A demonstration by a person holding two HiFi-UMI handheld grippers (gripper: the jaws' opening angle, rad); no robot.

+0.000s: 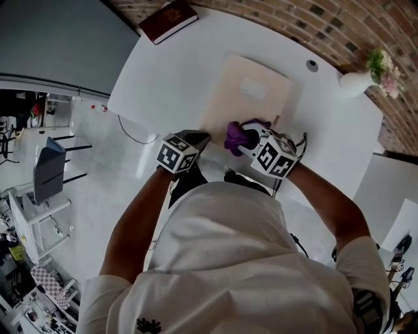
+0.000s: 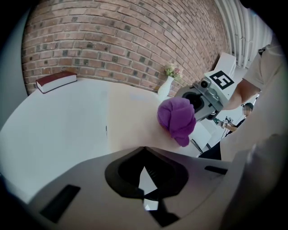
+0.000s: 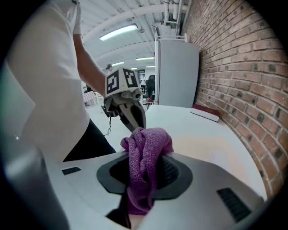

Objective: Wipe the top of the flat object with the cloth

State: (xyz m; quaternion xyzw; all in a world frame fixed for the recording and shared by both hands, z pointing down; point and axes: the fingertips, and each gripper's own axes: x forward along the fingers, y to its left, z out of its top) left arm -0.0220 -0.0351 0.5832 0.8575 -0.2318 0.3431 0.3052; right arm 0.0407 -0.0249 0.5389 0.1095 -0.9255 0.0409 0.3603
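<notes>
While we are closing the right gripper [image 3: 140, 177] on the purple cloth [image 3: 146, 148], its fingers are pinching the bunched fabric between them, and a wad of it is bulging out past the tips. We are keeping the left gripper [image 2: 146, 179] pressed together on nothing; the right gripper view shows its fingers tapering to a single point.

Item, cloth: we are holding it over the near edge of the beige board [image 1: 248, 98], towards the right of that edge; whether it is touching the board we cannot tell.

Item, left gripper: we are pointing it at the board's near left corner, just beside the cloth.

Item, board: it is lying flat on the white table [image 1: 170, 72], reaching from the table's near edge towards its middle.

Item, dark red book [image 1: 168, 19]: it is lying flat at the far left corner of the table, well apart from the board.

Item, white vase [image 1: 356, 81] with flowers: it is standing upright by the far right edge, against the brick wall [image 2: 112, 36].
</notes>
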